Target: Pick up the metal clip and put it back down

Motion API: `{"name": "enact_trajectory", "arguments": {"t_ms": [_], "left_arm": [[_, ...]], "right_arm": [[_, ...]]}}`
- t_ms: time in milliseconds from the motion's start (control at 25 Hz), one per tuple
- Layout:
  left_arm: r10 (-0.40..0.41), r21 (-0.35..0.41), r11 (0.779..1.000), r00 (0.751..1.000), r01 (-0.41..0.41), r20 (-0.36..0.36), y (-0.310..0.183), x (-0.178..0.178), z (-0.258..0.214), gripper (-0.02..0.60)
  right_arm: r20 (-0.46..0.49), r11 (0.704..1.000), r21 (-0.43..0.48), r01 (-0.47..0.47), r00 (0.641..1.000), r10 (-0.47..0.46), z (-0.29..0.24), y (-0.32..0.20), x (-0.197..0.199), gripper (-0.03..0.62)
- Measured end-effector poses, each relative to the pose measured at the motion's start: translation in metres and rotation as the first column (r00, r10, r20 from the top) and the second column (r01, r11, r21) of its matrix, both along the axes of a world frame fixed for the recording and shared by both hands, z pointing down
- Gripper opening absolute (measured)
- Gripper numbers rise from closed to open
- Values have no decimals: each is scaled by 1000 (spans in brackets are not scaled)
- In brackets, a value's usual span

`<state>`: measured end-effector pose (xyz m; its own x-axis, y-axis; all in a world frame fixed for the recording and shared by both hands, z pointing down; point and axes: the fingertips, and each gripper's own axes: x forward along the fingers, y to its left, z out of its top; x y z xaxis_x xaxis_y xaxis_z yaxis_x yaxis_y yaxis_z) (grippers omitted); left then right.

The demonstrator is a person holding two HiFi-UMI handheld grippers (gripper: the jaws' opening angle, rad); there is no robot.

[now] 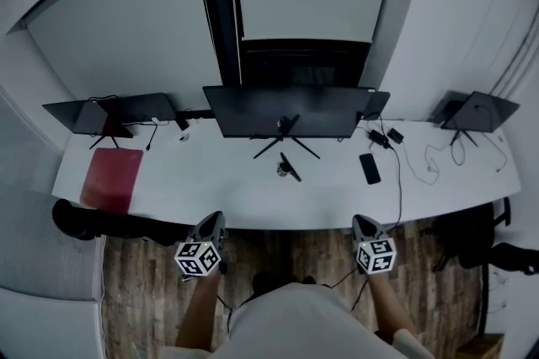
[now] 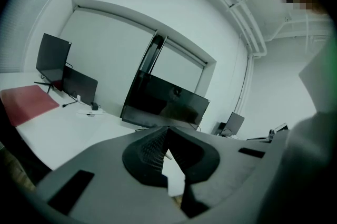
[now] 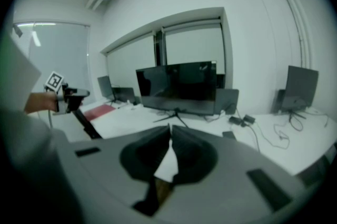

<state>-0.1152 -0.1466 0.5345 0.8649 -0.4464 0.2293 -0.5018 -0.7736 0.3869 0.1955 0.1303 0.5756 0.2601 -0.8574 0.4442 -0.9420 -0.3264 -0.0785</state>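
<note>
White curved desk [image 1: 210, 189], dark monitor [image 1: 286, 110] at its centre on a splayed stand, metal clip [image 1: 288, 168] just in front of the stand, black phone [image 1: 370, 168] to its right, red mat [image 1: 112, 178] far left, left gripper [image 1: 212, 221] and right gripper [image 1: 364, 222] near the desk's front edge, above wooden floor [image 1: 286, 252]

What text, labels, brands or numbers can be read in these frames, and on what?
No readable text in any view.
Left gripper and right gripper: only black-and-white square marker patterns, no letters or digits.
Monitor: dark screen, no logo can be made out.
Phone: dark, nothing legible.
Red mat: plain, no print visible.
</note>
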Motion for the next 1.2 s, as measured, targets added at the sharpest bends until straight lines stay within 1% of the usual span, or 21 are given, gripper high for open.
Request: {"name": "enact_trajectory", "arguments": {"t_ms": [200, 480, 1200], "left_arm": [[13, 16, 1000, 1000, -13, 8, 0, 2, -2, 32], [26, 27, 999, 999, -27, 23, 1, 8, 0, 32], [48, 30, 998, 998, -49, 39, 3, 22, 2, 32]], "right_arm": [[-5, 1000, -8, -1, 1000, 1, -4, -1, 0, 35], [-5, 1000, 10, 1, 1000, -1, 1, -2, 3, 35], [10, 1000, 13, -17, 1000, 17, 4, 2, 11, 35]]}}
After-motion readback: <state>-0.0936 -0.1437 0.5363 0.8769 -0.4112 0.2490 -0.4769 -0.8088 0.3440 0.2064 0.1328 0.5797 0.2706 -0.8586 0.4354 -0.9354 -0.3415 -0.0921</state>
